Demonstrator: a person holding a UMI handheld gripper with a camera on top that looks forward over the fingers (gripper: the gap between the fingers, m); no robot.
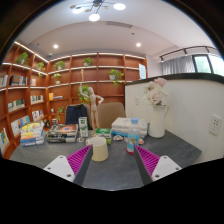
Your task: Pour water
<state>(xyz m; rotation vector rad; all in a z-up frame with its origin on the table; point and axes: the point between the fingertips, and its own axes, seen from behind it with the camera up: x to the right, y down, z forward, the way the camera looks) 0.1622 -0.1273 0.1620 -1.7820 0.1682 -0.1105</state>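
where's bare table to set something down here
Bare grey table lies between the gripper's open fingers, from the pale cup back toward the camera. A smaller bare strip runs beside the white vase. It is crowded ahead: a box, small bottles and stacked books line the far edge.

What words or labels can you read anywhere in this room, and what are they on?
None can be read.
The books on the table have printed covers, too small to read.
The box beyond the open gripper shows no legible label.
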